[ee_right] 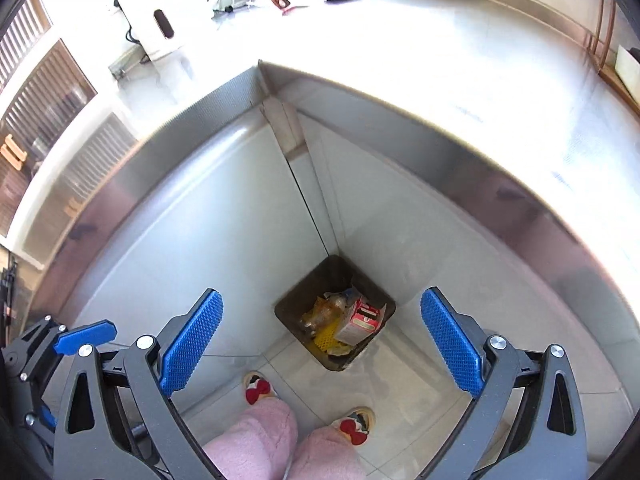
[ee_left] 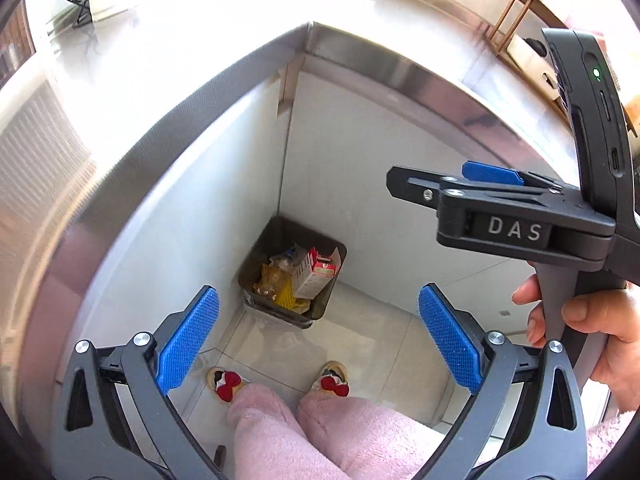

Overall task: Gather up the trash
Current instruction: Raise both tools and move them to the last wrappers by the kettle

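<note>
The landmark is the dark, square, open-topped trash bin (ee_left: 292,272), which stands on the pale tiled floor (ee_left: 372,344) tucked into the inside corner where two white cabinet fronts (ee_left: 208,208) meet under the steel-edged counter (ee_left: 360,12).

Inside the bin lie a red-and-white carton (ee_left: 314,276), a crumpled clear plastic bottle (ee_left: 276,276) and yellow netting or wrapper (ee_left: 288,300), so part of the collecting looks done. Far beyond the bin, at the back of the counter, crumpled white wrappers and a small red-brown packet (ee_right: 282,0) are still lying; these are probably what is left, though glare makes them hard to read.

The left gripper (ee_left: 318,340) hangs above the bin with its blue ribbed pads spread wide and nothing between them. The right gripper (ee_right: 320,344) is likewise released and empty; from the left wrist view it shows beside its neighbour, held in a bare hand (ee_left: 592,336).

The counter's steel lip (ee_left: 400,68) overhangs the bin on two sides, so any reach back to the wrappers has to clear that edge. Open floor lies only on the bin's near side, where the person's pink fleece legs (ee_left: 304,432) and bow-trimmed slippers (ee_left: 334,378) stand near it.
</note>
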The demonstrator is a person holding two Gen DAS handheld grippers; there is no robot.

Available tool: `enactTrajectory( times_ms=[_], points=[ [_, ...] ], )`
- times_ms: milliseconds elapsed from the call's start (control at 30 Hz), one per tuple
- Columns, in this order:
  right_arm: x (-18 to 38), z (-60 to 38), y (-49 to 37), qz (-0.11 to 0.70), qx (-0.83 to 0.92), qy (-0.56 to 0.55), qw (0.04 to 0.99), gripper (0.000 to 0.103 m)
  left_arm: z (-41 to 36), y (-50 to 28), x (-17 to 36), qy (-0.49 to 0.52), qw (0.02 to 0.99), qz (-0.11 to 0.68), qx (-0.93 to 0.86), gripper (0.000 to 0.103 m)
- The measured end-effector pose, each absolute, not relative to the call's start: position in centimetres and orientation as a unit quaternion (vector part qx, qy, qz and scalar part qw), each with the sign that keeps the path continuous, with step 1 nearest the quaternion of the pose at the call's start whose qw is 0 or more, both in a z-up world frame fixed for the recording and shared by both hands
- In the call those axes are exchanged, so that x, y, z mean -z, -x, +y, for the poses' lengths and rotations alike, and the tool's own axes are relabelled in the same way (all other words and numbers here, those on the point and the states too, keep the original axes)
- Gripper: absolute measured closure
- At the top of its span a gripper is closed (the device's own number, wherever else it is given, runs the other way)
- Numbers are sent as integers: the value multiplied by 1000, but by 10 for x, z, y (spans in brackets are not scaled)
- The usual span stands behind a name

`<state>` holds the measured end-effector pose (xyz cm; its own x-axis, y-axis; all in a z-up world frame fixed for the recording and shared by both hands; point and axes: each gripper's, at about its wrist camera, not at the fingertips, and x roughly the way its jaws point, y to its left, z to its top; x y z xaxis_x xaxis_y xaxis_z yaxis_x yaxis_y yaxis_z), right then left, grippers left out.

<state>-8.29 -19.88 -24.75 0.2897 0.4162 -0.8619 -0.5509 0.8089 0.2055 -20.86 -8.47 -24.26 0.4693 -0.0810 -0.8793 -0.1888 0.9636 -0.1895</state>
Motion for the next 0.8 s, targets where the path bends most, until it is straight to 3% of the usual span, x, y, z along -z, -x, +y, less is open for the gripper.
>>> enactTrajectory(
  times_ms=[400, 800],
  points=[
    [149, -212, 36, 447, -303, 17, 842, 3, -55, 165, 146, 126, 890, 437, -46, 8],
    [107, -158, -85, 411, -287, -3, 865, 3, 17, 39, 120, 94, 909, 404, -35, 8]
  ],
)
